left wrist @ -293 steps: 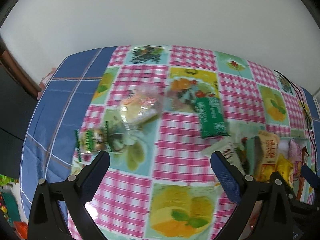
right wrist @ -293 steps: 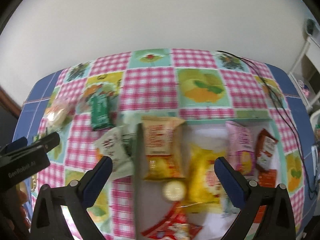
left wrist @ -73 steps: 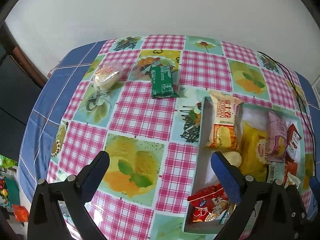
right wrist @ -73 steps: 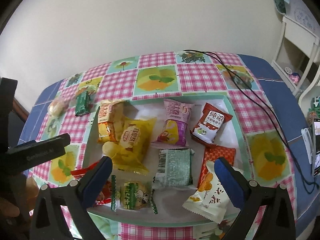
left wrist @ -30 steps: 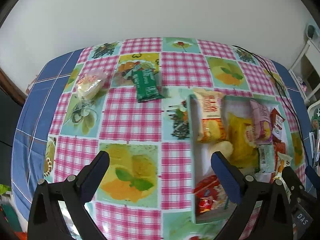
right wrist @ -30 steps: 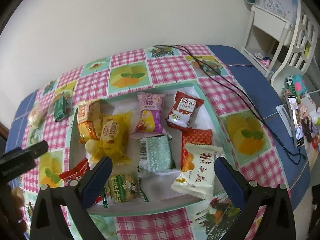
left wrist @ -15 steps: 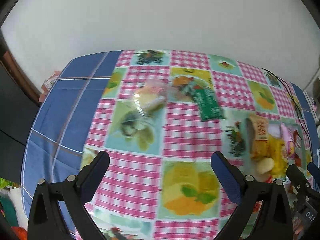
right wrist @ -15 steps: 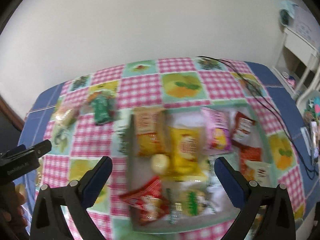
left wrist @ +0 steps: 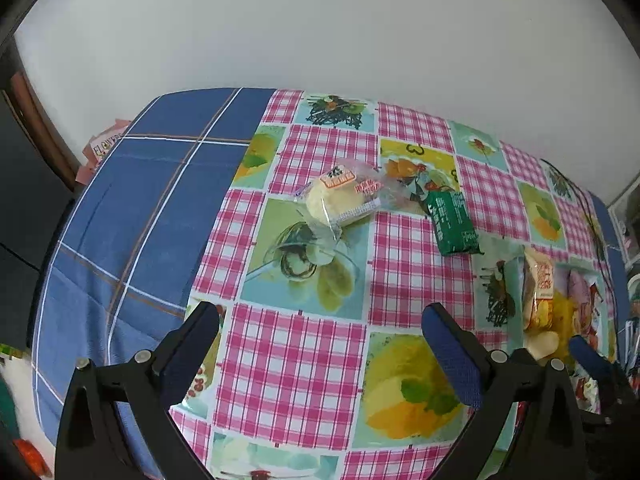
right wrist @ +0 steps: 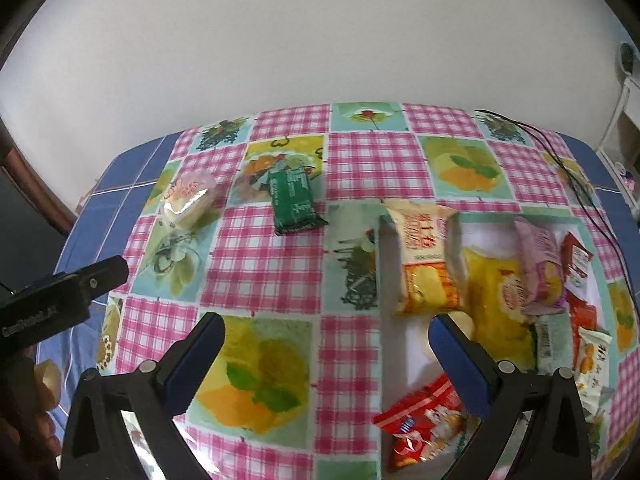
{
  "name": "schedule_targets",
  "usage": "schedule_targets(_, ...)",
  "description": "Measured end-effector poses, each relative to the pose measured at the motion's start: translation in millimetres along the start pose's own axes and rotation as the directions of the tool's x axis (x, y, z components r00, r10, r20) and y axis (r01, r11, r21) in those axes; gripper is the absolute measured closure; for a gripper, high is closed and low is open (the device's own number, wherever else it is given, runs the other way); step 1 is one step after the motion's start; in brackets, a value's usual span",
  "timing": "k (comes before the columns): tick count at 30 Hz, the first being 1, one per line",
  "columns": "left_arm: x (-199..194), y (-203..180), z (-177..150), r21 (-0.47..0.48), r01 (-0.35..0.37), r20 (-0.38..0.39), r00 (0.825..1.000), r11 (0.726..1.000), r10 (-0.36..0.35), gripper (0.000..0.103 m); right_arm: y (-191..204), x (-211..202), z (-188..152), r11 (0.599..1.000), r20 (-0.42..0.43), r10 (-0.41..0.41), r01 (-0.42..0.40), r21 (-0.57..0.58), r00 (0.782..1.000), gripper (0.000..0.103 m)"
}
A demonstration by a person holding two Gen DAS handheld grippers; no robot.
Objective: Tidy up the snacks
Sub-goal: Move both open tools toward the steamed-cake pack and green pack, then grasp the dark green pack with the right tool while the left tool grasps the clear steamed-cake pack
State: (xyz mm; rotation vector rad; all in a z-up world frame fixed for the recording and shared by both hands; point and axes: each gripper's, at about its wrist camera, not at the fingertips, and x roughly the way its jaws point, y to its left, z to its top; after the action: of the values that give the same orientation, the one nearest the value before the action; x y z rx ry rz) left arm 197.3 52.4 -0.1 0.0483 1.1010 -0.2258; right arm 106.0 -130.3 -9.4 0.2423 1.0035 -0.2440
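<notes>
A clear-wrapped pale bun (left wrist: 338, 200) (right wrist: 188, 198) and a green snack packet (left wrist: 454, 222) (right wrist: 294, 202) lie loose on the patterned tablecloth. A shallow white tray (right wrist: 424, 356) (left wrist: 510, 280) at the right holds several packets, among them an orange one (right wrist: 426, 264) at its left end and a yellow one (right wrist: 496, 292). My left gripper (left wrist: 320, 344) is open and empty, above the cloth in front of the bun. My right gripper (right wrist: 326, 354) is open and empty, above the tray's left edge.
A black cable (right wrist: 560, 160) runs across the far right of the table. The blue cloth (left wrist: 132, 216) covers the table's left edge, with a wall behind. A white shelf (right wrist: 628, 104) stands at the far right. The left gripper's body (right wrist: 52, 304) shows at the right view's left.
Both grippers have swung left, away from the tray and toward the bun and green packet. Since the oldest frames, a white packet and a green-yellow packet have gone from the cloth into the tray.
</notes>
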Motion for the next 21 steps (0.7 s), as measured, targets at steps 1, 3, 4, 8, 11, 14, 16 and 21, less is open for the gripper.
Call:
schedule_targets(1,0.7,1.2,1.6,-0.004,0.003,0.002,1.0,1.0,-0.003,0.002,2.7,2.7,1.9,1.0,0.002,0.002,-0.002,-0.003,1.0,0.0)
schedule_targets(3,4.4,4.8,6.3,-0.022,0.007,0.003,1.0,1.0,-0.007,0.002,6.8,6.9,5.9,1.0,0.009,0.001,-0.001,-0.005,1.0,0.0)
schedule_targets(4,6.3,6.1,8.1,-0.03,0.013,0.003,1.0,0.999,-0.013,0.002,9.0,8.4,7.6,1.0,0.011,0.002,-0.002,-0.01,1.0,0.0)
schedule_targets(8,18.7,8.0,17.0,-0.05,0.023,0.004,1.0,0.998,-0.023,0.002,17.0,19.9,16.5,0.999,0.021,-0.008,0.009,-0.042,1.0,0.0)
schedule_targets(11,31.1,5.8,23.5,-0.041,0.029,0.007,1.0,0.999,-0.029,0.002,19.0,33.3,24.0,0.998,0.015,0.001,-0.001,-0.056,1.0,0.0)
schedule_targets(14,43.8,7.1,35.8,-0.053,0.044,0.003,0.999,0.998,-0.044,0.002,19.7,47.5,31.5,0.998,0.007,0.0,0.0,-0.062,1.0,0.0)
schedule_targets(16,49.0,9.3,43.8,-0.064,0.059,-0.001,0.998,0.996,-0.059,0.002,19.1,58.7,37.6,0.999,-0.005,0.004,-0.004,-0.054,1.0,0.0)
schedule_targets(21,69.7,10.6,66.2,-0.117,0.12,-0.038,0.991,0.986,-0.125,0.002,20.0,83.0,58.0,0.998,-0.032,-0.016,0.014,-0.063,0.999,0.0)
